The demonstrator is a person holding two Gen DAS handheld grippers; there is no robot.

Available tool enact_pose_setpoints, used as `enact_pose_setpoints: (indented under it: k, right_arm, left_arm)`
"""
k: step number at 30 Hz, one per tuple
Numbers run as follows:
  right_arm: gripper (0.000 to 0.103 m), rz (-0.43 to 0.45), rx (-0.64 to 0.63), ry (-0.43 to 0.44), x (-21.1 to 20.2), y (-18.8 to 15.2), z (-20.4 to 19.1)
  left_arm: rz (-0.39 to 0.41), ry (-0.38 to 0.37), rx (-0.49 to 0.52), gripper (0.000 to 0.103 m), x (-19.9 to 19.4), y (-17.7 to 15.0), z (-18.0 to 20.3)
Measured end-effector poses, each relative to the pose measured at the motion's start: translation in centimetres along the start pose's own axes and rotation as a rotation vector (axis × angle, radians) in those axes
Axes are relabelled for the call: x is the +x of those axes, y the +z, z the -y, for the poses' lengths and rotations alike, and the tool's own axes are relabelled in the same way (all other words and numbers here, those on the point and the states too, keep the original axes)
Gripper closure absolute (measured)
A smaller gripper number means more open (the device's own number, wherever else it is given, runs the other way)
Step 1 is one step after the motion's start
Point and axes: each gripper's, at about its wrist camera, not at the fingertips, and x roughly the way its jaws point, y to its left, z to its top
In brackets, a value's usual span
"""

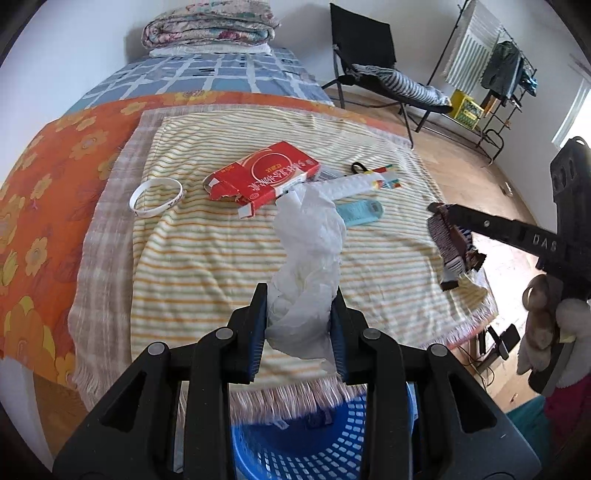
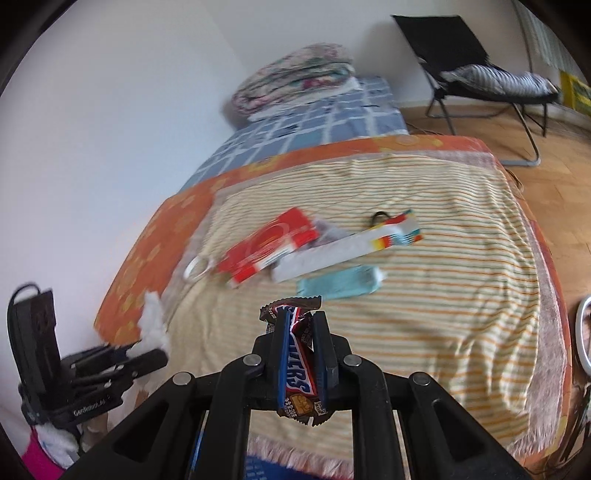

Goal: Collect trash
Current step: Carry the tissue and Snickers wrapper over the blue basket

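Observation:
My left gripper is shut on a crumpled white tissue, held up over the near edge of the bed. My right gripper is shut on a brown candy bar wrapper, which also shows at the right of the left wrist view as the wrapper. A blue perforated basket sits low in front of the bed, under my left gripper. On the striped blanket lie a torn red carton, a long white wrapper and a light blue strip.
A white wristband and a small black ring also lie on the blanket. A folded quilt is at the bed's far end. A black chair and a clothes rack stand on the wooden floor to the right.

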Motion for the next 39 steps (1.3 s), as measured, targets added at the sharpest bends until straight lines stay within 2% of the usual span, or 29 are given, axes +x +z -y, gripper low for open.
enact_pose_setpoints:
  k: [8,19,29,39]
  right_arm:
    - [0.092,-0.030,-0.062,0.038,-1.5,-5.6,-3.4]
    - [0.092,-0.098,-0.098,0.047,-1.6,-12.3,-4.8]
    - [0.092,-0.130,-0.084,0.037,-1.4,-14.7,-4.3]
    - [0.089,-0.156,-0.084,0.025,-0.7,-15.7,-4.2]
  left_arm:
    - [-0.012,0.005,0.032,0.073,-1.6,-3.5,0.6]
    - [-0.066,0.026,0.008,0.073,-1.4,-9.6,0.9]
    - [-0.123,0.035,0.011,0.073,-0.3,-13.1,1.7]
    - [-0.158,0.037,0.013,0.073,0.7,-14.1,2.2]
